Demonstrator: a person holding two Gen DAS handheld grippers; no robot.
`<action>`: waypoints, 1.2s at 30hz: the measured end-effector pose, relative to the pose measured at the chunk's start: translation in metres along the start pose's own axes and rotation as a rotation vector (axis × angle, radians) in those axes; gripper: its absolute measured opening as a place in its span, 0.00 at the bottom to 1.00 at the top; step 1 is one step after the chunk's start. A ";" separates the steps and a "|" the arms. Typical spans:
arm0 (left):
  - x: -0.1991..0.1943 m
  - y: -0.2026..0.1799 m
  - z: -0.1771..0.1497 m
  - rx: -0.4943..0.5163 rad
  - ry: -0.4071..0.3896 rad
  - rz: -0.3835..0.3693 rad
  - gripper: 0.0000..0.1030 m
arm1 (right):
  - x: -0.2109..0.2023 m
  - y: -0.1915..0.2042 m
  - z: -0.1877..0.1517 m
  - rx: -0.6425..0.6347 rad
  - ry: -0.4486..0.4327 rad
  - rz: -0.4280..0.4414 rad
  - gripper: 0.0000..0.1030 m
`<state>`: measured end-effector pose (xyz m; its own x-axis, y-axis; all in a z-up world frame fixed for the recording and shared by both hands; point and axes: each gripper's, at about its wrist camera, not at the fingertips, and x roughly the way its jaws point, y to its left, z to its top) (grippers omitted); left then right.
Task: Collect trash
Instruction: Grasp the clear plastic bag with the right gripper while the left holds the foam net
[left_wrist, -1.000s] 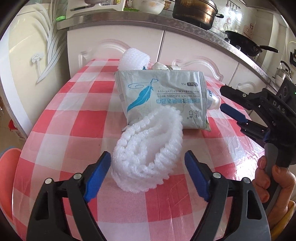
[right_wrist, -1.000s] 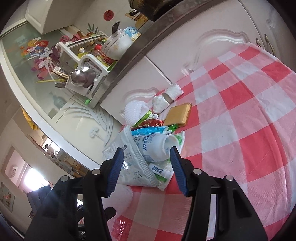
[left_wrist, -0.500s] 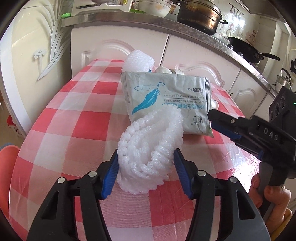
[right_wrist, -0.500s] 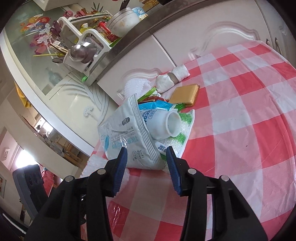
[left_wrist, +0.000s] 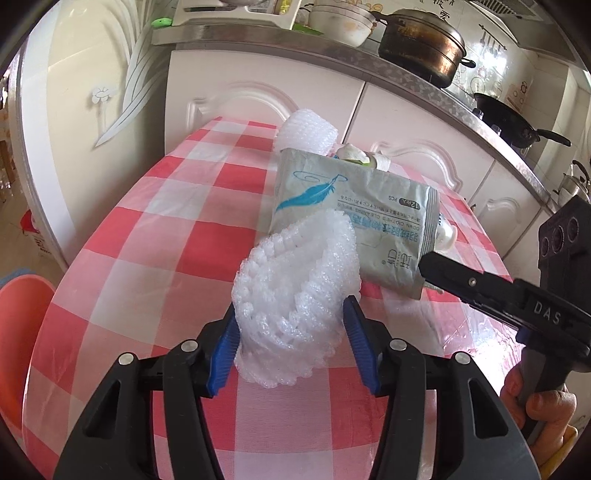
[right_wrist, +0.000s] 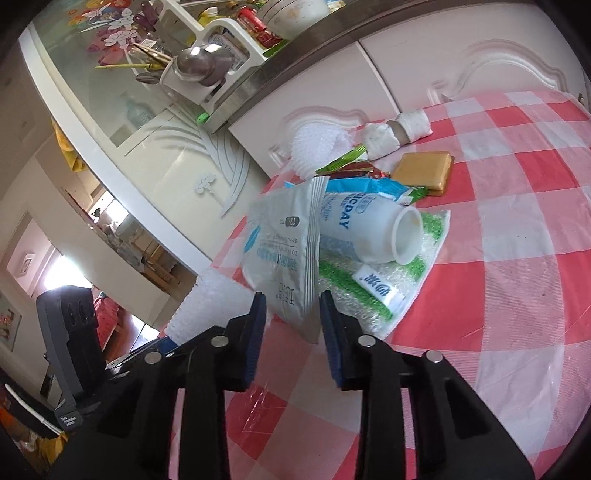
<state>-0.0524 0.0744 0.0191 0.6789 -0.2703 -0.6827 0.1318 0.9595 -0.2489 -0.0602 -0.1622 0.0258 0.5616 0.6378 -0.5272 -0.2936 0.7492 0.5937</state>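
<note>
A white foam net lies on the red-checked tablecloth. My left gripper has it between its blue pads, which press its sides, and the jaws are closing. Behind the net lies a grey pouch with a blue feather print. The pouch's near corner stands between the pads of my right gripper. Those jaws are closing, with a gap still showing on the left side. A white bottle lies on its side behind the pouch, on a green and white wrapper.
A second foam net, coloured wrappers, a brown packet and a crumpled white wad lie at the table's far end. White cabinets and a counter with pots stand behind. An orange tub sits low on the left. A hand holds the right gripper.
The left jaws have narrowed from wide apart onto the foam net. The right gripper has come forward to the pouch's corner, and its jaws have narrowed around it.
</note>
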 end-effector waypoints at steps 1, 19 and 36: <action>0.000 0.001 0.000 -0.002 0.000 0.001 0.54 | 0.000 0.003 0.000 -0.015 0.008 -0.001 0.28; -0.002 0.010 0.001 -0.015 -0.019 0.005 0.45 | 0.033 0.006 0.008 -0.021 0.073 -0.023 0.16; -0.029 0.027 -0.001 -0.048 -0.071 -0.003 0.38 | 0.005 0.043 -0.008 -0.111 -0.029 0.010 0.04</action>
<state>-0.0687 0.1084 0.0316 0.7281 -0.2652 -0.6321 0.1001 0.9534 -0.2847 -0.0765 -0.1255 0.0442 0.5800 0.6413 -0.5024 -0.3828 0.7589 0.5269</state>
